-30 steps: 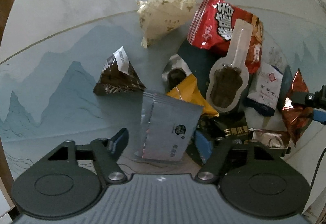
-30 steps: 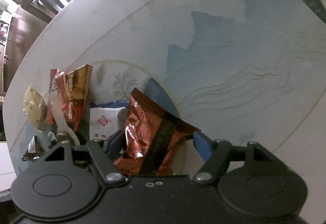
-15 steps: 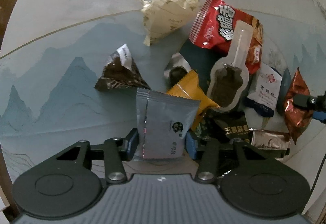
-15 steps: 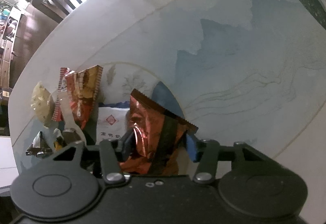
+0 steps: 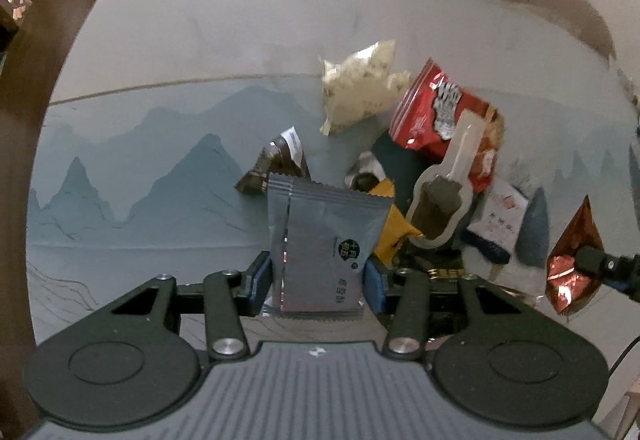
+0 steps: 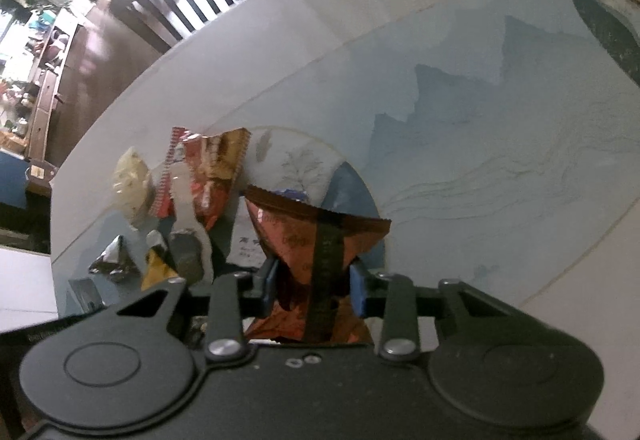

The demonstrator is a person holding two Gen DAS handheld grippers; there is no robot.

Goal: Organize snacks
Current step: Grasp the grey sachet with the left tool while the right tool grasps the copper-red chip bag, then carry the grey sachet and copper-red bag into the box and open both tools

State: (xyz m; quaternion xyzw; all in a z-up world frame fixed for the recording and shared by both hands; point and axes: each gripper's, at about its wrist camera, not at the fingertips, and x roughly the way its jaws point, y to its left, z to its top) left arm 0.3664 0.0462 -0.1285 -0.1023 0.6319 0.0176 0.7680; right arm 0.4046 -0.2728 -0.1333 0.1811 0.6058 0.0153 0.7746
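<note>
I've got the left gripper (image 5: 318,274) clamped on the grey packet (image 5: 324,244), and the right gripper (image 6: 314,286) closing on the copper packet (image 6: 316,236), both clear of the far pile on the counter (image 5: 168,51) for sorting

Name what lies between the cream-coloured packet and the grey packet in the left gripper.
In the left wrist view, a dark brown triangular packet lies on the table between the cream-coloured packet and the grey packet.
</note>
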